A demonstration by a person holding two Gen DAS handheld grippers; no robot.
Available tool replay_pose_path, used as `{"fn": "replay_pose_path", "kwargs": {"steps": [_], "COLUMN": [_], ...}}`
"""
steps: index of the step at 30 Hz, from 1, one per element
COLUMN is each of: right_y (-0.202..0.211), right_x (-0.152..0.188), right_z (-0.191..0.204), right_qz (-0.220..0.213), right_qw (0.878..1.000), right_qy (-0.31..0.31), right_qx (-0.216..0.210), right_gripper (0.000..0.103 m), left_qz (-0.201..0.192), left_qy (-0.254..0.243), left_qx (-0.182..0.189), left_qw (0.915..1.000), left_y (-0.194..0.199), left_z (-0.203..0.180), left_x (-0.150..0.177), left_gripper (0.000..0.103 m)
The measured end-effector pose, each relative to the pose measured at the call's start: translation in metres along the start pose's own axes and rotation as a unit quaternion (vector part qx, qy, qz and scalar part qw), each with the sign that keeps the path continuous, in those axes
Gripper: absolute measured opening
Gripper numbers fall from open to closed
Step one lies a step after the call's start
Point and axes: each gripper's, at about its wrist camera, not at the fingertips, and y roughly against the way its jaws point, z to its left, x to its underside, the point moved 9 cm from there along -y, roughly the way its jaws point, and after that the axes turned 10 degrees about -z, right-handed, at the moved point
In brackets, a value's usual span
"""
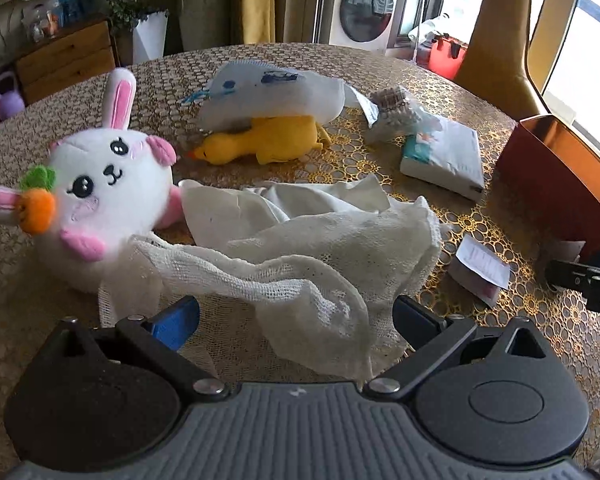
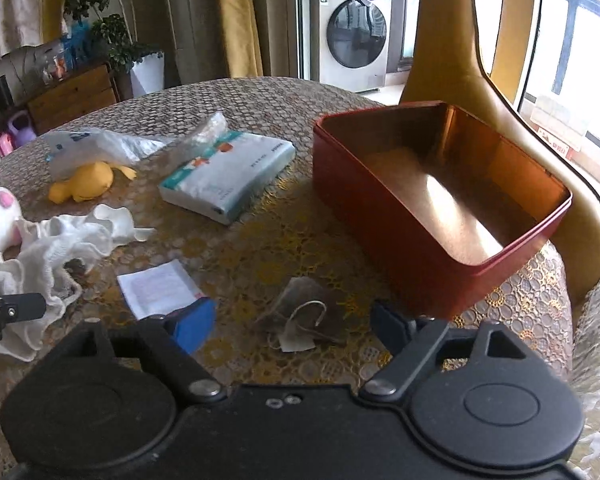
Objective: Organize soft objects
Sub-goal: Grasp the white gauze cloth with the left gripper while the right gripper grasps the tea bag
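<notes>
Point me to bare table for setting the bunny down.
Free: far table behind the tissue pack; strip between pack and red tin. Crowded: around the gauze cloth, bunny, duck, tea bag.

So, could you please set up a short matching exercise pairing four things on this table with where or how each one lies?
Things:
1. duck
2. gauze cloth
3. tin
4. tea bag

Places:
A. open, nothing inside
B. flat between the right gripper's fingers
C. partly under a white bag
D. crumpled beside the rabbit, ahead of the left gripper

Pairs: 1-C, 2-D, 3-A, 4-B
</notes>
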Motion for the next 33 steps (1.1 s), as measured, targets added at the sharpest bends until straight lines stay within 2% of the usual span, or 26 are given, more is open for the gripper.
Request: {"fn": "replay_pose_path", "kwargs": {"steps": [8, 11, 13, 15, 19, 21, 23, 26, 29, 33], "right_y": [-0.011, -0.013, -0.014, -0.015, -0.015, -0.014, -0.013, -0.011, -0.007, 0.002], "right_x": [0.006, 0.006, 0.006, 0.006, 0.007, 0.007, 0.007, 0.007, 0.006, 0.003], "right_z": [-0.003, -0.005, -0.004, -0.004, 0.0, 0.003, 0.005, 0.005, 0.004, 0.004], "right_qz": [0.004, 0.002, 0.001, 0.002, 0.0, -0.003, -0.005, -0.009, -0.017, -0.026], "right_qw": [1.0, 1.0, 1.0, 1.0, 1.0, 0.999, 0.999, 0.999, 0.999, 0.999], "right_qy": [0.012, 0.015, 0.018, 0.02, 0.027, 0.032, 0.037, 0.039, 0.038, 0.033], "right_qx": [0.012, 0.021, 0.021, 0.021, 0.017, 0.016, 0.013, 0.015, 0.016, 0.008], "right_gripper": [0.072, 0.067, 0.061, 0.056, 0.046, 0.043, 0.033, 0.028, 0.021, 0.02], "left_qz": [0.005, 0.003, -0.002, -0.007, -0.01, -0.01, -0.008, -0.007, -0.013, -0.02], "left_qy": [0.012, 0.017, 0.014, 0.013, 0.016, 0.021, 0.026, 0.026, 0.025, 0.026], "left_qx": [-0.004, -0.007, -0.006, 0.002, 0.015, 0.024, 0.024, 0.022, 0.02, 0.019], "left_qw": [0.9999, 0.9998, 0.9999, 0.9999, 0.9997, 0.9994, 0.9993, 0.9994, 0.9994, 0.9993], "left_y": [-0.01, -0.011, -0.01, -0.008, -0.005, -0.003, -0.003, -0.001, 0.002, 0.01], "left_z": [0.004, 0.006, 0.005, 0.003, -0.002, -0.003, -0.002, 0.0, 0.001, 0.004], "left_x": [0.004, 0.004, 0.003, 0.001, -0.001, -0.001, -0.001, 0.0, -0.001, -0.001], "left_gripper": [0.103, 0.097, 0.089, 0.075, 0.056, 0.037, 0.031, 0.02, 0.017, 0.015]}}
